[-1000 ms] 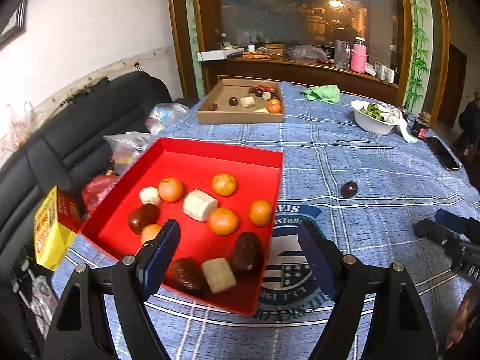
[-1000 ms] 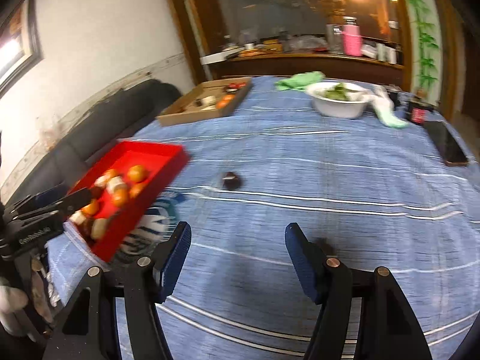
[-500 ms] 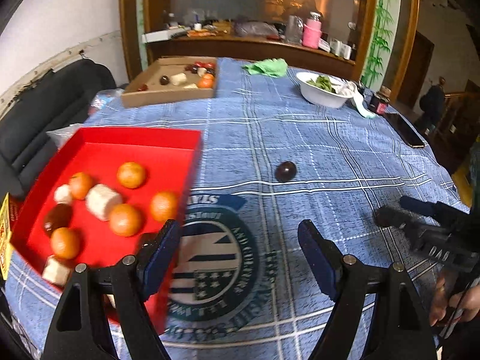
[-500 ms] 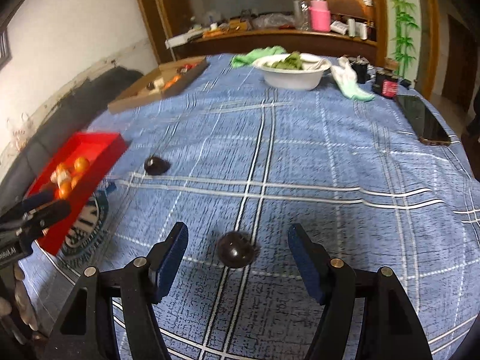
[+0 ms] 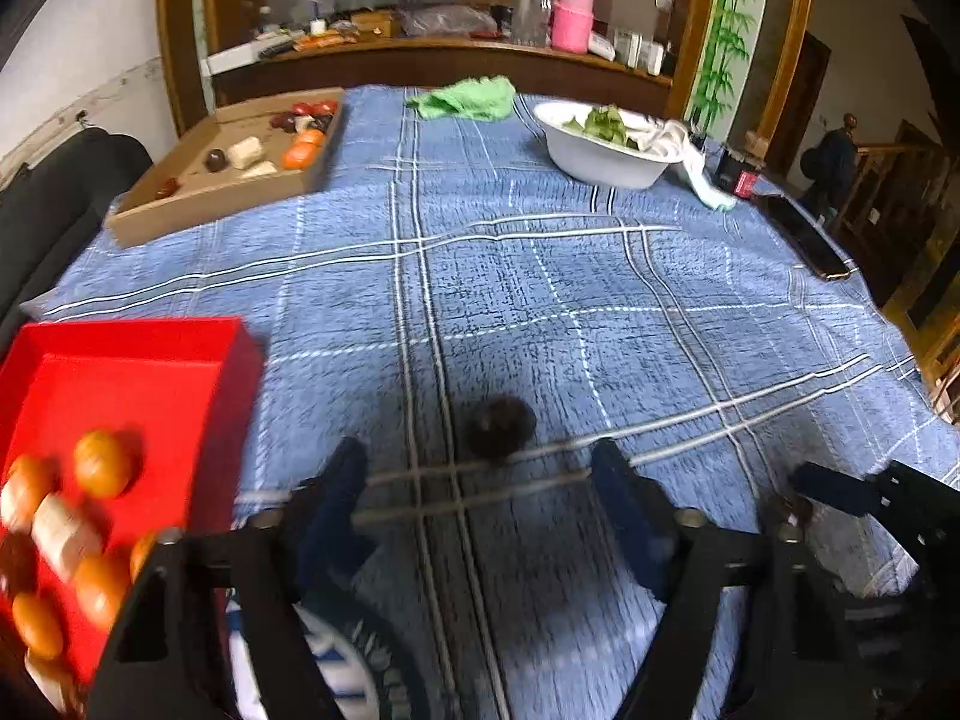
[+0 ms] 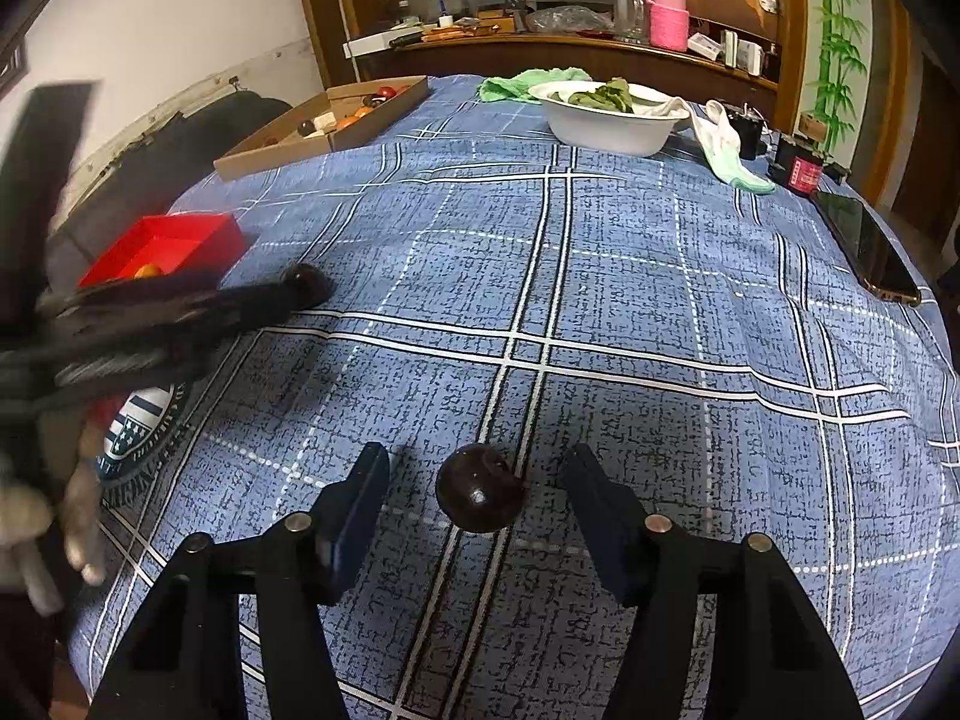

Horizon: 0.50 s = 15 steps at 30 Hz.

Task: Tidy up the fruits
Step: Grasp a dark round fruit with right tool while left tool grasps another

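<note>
The right claw [image 6: 474, 498] straddles a dark round fruit [image 6: 479, 495] on the table [image 6: 660, 312], jaws just narrowing, pads clear of it on both sides. The left claw [image 5: 480, 474], also closing and gripping nothing, frames a second dark fruit [image 5: 501, 425] just beyond its tips, right of the red tray [image 5: 150, 372] of oranges [image 5: 102, 463].

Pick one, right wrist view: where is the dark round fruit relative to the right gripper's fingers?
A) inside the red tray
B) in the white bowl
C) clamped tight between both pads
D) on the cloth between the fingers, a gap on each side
D: the dark round fruit sits on the blue plaid tablecloth between the right gripper's fingers, with cloth visible on both sides.
</note>
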Each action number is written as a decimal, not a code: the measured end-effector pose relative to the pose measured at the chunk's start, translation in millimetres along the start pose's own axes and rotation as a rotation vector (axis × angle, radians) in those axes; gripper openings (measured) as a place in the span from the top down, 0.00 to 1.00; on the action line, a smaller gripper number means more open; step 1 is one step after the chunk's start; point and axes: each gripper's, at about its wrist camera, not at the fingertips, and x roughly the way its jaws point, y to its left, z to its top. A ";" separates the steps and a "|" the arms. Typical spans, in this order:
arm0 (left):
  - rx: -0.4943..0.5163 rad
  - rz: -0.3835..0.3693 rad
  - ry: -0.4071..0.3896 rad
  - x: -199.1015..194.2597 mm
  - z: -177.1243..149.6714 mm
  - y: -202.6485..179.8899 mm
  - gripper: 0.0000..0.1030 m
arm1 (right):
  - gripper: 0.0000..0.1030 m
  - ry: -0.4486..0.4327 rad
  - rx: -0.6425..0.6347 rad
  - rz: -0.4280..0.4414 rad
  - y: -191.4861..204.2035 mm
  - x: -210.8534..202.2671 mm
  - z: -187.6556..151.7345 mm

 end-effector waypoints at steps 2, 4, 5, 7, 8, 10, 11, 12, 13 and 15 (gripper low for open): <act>0.017 0.007 0.022 11.1 4.3 -2.4 0.52 | 0.38 0.002 -0.006 -0.003 -0.1 0.2 -0.1; 0.032 0.008 0.025 18.3 6.9 -4.7 0.52 | 0.42 0.002 -0.007 -0.006 -0.8 0.2 -0.1; 0.042 0.009 0.027 21.3 7.9 -6.1 0.54 | 0.43 0.001 -0.007 -0.008 -1.1 0.0 -0.2; 0.069 0.028 0.018 24.2 8.4 -10.1 0.60 | 0.51 0.001 -0.006 -0.020 -2.1 0.0 -0.1; 0.079 0.028 0.012 24.2 8.6 -12.0 0.69 | 0.52 0.000 -0.006 -0.025 -2.5 0.0 -0.1; 0.095 0.020 0.002 23.6 7.6 -16.1 0.76 | 0.58 -0.003 -0.001 -0.034 -4.3 -0.6 -0.3; 0.105 0.029 -0.003 23.5 6.9 -17.6 0.77 | 0.58 -0.004 0.003 -0.032 -5.2 -0.8 -0.3; 0.111 0.033 -0.008 23.1 6.3 -18.5 0.77 | 0.62 -0.006 0.007 -0.027 -6.0 -1.1 -0.3; 0.109 0.033 -0.009 23.2 6.7 -18.3 0.77 | 0.66 -0.008 0.008 -0.019 -6.4 -1.4 -0.2; 0.098 0.030 -0.012 21.3 6.9 -15.6 0.77 | 0.70 -0.010 0.006 -0.006 -5.7 -1.8 -0.3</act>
